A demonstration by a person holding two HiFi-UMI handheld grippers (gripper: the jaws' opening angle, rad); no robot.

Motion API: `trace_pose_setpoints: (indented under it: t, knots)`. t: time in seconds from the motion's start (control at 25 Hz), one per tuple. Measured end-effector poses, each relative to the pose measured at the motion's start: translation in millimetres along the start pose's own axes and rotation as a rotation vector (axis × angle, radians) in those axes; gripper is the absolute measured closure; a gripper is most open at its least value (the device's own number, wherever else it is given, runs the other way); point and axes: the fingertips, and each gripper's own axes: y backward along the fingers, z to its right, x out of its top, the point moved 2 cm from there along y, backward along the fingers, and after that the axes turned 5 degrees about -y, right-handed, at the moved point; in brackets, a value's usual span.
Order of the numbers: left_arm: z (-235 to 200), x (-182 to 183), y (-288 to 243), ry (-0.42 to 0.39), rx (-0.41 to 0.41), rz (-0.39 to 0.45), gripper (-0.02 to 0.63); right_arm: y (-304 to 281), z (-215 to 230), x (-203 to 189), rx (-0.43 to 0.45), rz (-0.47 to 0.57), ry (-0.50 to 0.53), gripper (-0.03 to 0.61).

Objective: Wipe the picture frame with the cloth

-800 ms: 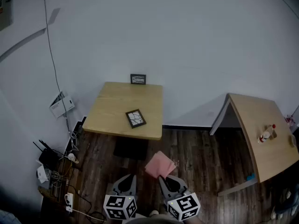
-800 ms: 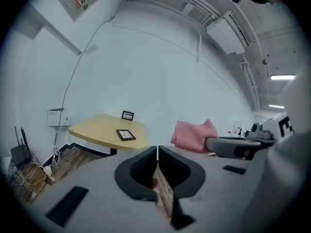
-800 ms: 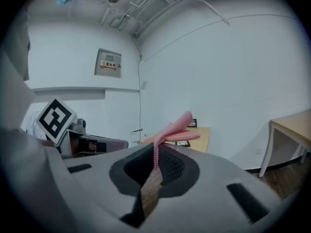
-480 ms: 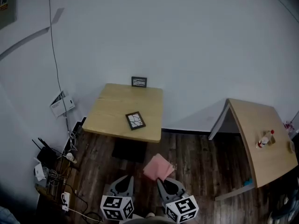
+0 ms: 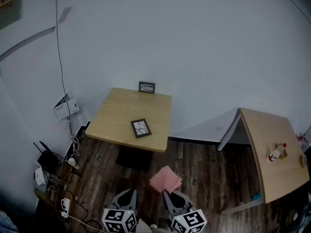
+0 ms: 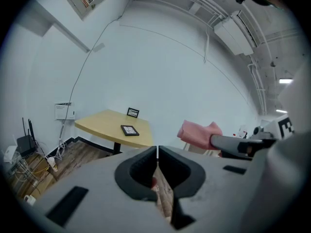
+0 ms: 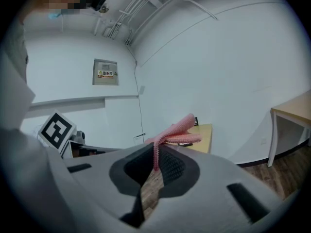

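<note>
standing back from the small wooden table [image 5: 114, 113], the person held both grippers low over the dark plank floor [image 5: 209, 164], well short of the table's near edge. the right gripper [image 7: 155, 155] had its jaws pinched on one edge of the pink cloth [image 5: 165, 179], which stuck up and flopped forward toward the table. the left gripper [image 6: 157, 150] had its jaws pressed together with nothing between them. the picture frame [image 5: 141, 128] lay flat on the table near its front edge, turned a little askew, well apart from both grippers and the cloth. a second small frame [image 5: 146, 87] stood upright at the table's far edge against the plain white wall [image 5: 194, 52]. left of the table a white box [image 5: 64, 107] hung on the wall above a tangle of cables [image 5: 58, 178] on the floor. right of the table, well apart, a second wooden table [image 5: 265, 125] carried a small bottle [image 5: 276, 153].
</note>
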Motion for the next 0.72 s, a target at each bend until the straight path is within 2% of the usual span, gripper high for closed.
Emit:
trace_pose_setpoints:
  t: [0.2, 0.4, 0.72]
  knots:
    - [-5.8, 2.0, -16.5, 0.006, -0.011, 0.0, 0.603, -9.0, 8.9, 1.9, 0.002, 0.009, -0.037, 0.569]
    - [-15.0, 18.0, -49.4, 0.019, -0.007, -0.006, 0.603, -26.6, 26.2, 11.9, -0.026, 0.003, 0.01, 0.569]
    - [-32.9, 39.3, -123.7, 0.024, -0.063, 0.001, 0.603, -78.5, 70.1, 41.2, -0.082, -0.01, 0.021, 0.569]
